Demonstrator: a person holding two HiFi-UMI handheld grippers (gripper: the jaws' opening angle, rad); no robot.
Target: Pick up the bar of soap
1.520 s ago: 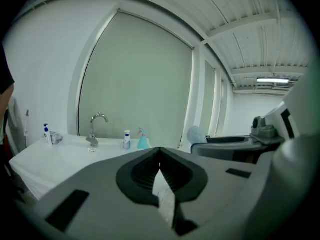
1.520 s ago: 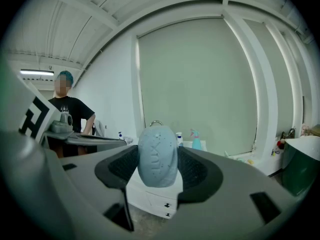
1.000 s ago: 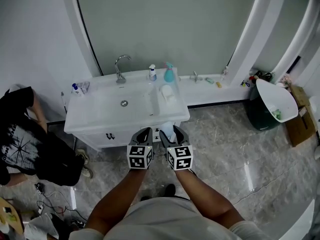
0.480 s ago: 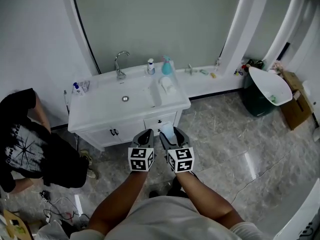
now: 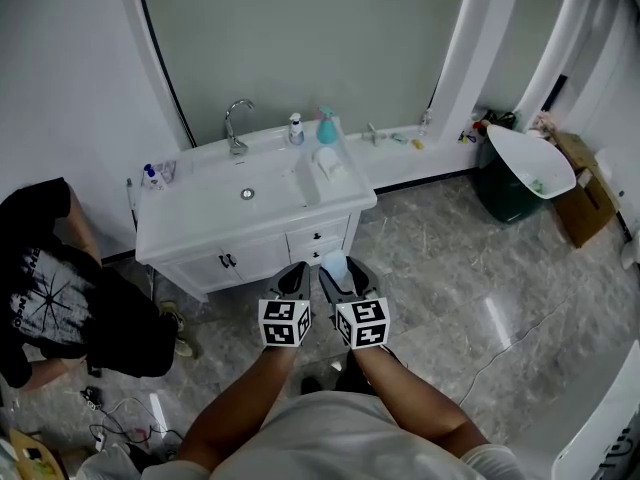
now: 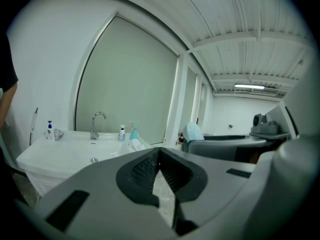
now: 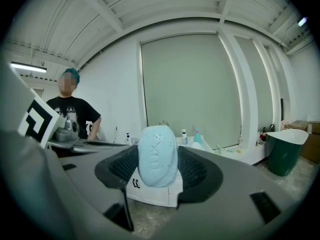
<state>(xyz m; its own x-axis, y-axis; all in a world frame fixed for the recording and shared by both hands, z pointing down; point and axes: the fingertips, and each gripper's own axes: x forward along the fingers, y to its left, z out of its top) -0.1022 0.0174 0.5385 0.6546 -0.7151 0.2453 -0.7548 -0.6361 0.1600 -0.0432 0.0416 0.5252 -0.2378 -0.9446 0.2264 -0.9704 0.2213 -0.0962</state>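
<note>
Right gripper (image 7: 158, 164) pinches the soap (image 7: 157, 151) upright; left gripper (image 6: 159, 159) is closed, empty. Slick soap could squirt out if the squeeze slackens.

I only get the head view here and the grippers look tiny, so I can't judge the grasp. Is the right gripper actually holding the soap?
Observer: Yes. The right gripper view shows the right gripper with its jaws shut on the pale blue bar of soap.
Operator: How does it sit in there?
Observer: It stands on end between the dark ribbed pads, with its rounded top poking out above them.
Operator: And is the left one carrying anything?
Observer: No. In the left gripper view, the jaws of the left gripper meet at their tips with nothing between them. Only the floor shows through the gap lower down.
</note>
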